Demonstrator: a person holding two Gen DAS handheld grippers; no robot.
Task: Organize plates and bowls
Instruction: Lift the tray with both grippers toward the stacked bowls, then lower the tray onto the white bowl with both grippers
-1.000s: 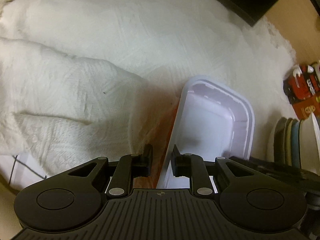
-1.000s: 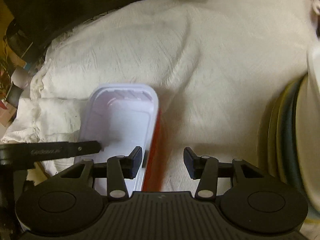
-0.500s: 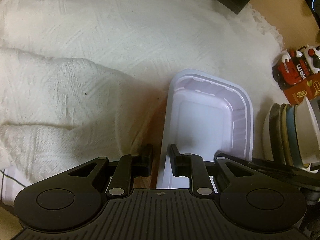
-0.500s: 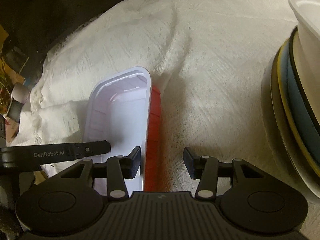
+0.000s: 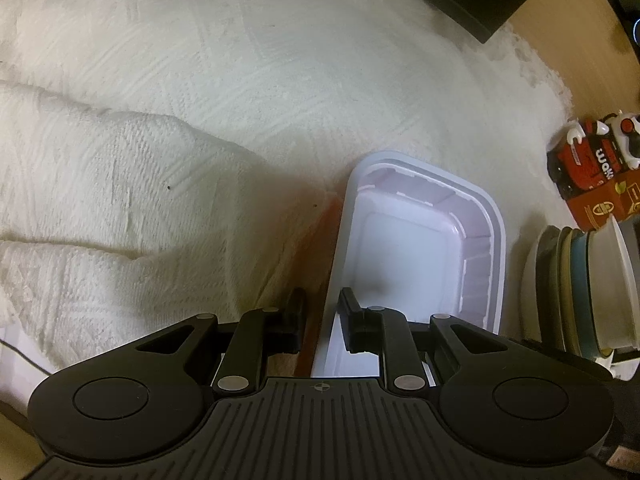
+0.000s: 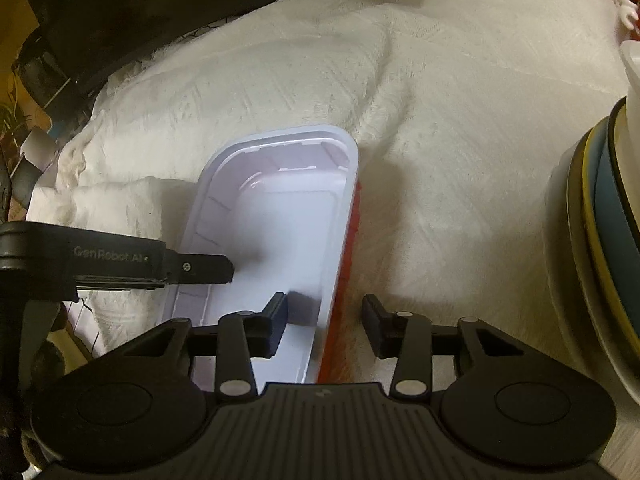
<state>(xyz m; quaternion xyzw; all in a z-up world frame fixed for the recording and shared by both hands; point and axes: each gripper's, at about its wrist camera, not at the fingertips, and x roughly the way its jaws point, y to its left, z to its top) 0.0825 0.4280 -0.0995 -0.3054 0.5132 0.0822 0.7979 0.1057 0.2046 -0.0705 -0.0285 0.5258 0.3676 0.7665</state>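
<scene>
A rectangular container, white inside (image 5: 412, 256) and red outside, rests on the white cloth; it also shows in the right wrist view (image 6: 280, 224). My left gripper (image 5: 322, 322) straddles its left wall, jaws narrowly apart and closed on the wall. My right gripper (image 6: 324, 324) is open around the container's right wall, one finger inside, one outside. A stack of plates and bowls (image 5: 580, 288) stands to the right, also in the right wrist view (image 6: 604, 216).
A rumpled white cloth (image 5: 200, 100) covers the table, with a raised fold at the left. A red printed box (image 5: 596, 172) sits far right. A dark object (image 6: 160, 4) lies along the far edge.
The container has shifted forward and lower with the left gripper on its wall. The right gripper moved back a little, so the plate stack sits farther right in its view.
</scene>
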